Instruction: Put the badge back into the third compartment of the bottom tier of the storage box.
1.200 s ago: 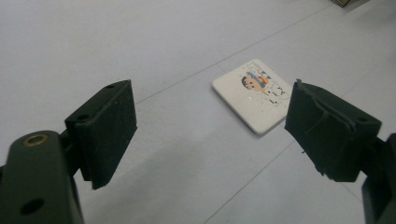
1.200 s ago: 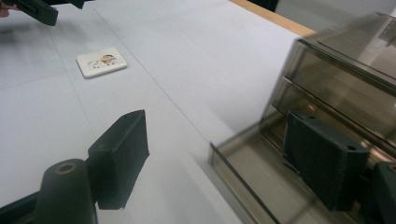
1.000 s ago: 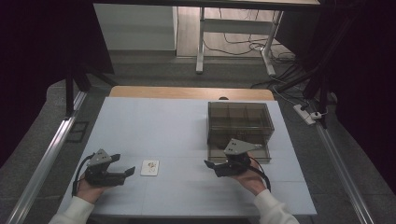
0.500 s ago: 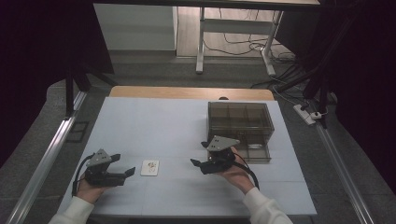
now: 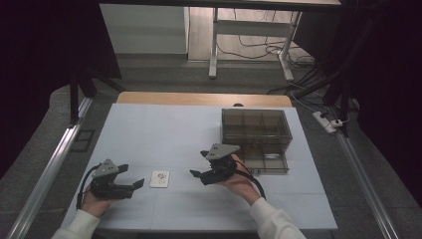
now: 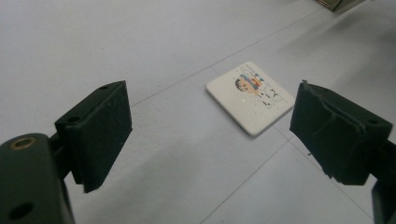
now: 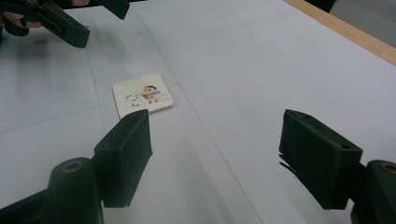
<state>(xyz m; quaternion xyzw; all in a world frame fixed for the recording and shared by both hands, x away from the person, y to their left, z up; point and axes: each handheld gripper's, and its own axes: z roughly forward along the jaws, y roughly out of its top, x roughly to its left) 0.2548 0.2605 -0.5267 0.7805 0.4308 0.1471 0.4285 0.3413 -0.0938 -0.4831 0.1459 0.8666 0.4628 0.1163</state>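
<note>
At lower left of the high view, the left tool (image 5: 130, 183) rests on the desk (image 5: 164, 129), jaws apart, empty. Just right lies the picture tile (image 5: 159, 179). At centre the right tool (image 5: 197, 169), jaws partly open after closing somewhat, holds nothing. Behind it stands the compartment box (image 5: 256, 124).

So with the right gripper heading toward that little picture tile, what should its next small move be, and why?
Probably carry the right gripper further toward the picture tile and lower it so the jaws straddle the tile's edges. Its jaws stand open with nothing between them, and the tile lies flat on the white table, apart from both grippers. The left gripper rests open just beside it.
</note>
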